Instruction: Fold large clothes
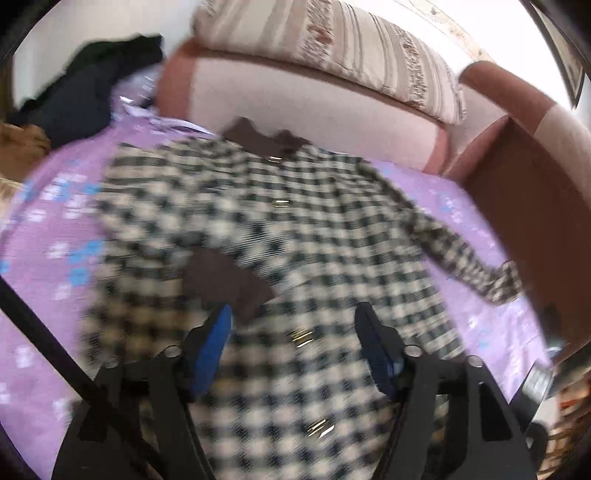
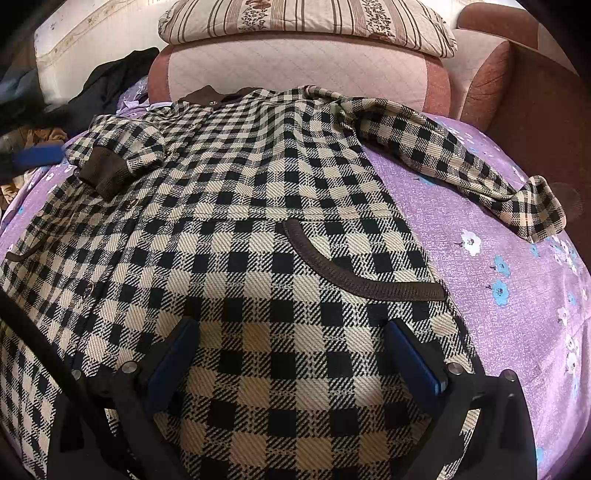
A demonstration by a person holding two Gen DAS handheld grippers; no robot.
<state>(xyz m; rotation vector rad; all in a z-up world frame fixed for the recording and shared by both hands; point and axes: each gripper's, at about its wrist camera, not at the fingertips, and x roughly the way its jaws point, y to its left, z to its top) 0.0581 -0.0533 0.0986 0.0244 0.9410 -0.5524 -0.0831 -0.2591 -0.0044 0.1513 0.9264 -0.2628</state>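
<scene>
A large black-and-cream checked jacket [image 2: 258,206] with brown collar and cuffs lies spread front-up on a purple flowered sheet [image 2: 517,295]. Its left sleeve is folded in over the chest, brown cuff [image 2: 101,175] showing. Its right sleeve [image 2: 461,158] stretches out to the right. My right gripper [image 2: 291,332] is open, hovering low over the jacket's lower front near the brown-trimmed pocket [image 2: 354,273]. My left gripper [image 1: 293,317] is open above the jacket [image 1: 295,221], close to the brown cuff [image 1: 225,277]; this view is motion-blurred. The left gripper's blue pad [image 2: 37,155] shows at the left edge.
A pink and brown sofa back [image 2: 295,70] with a striped pillow [image 2: 306,22] stands behind the jacket. Dark clothes [image 2: 107,85] lie piled at the far left. A brown armrest [image 1: 532,206] borders the right side.
</scene>
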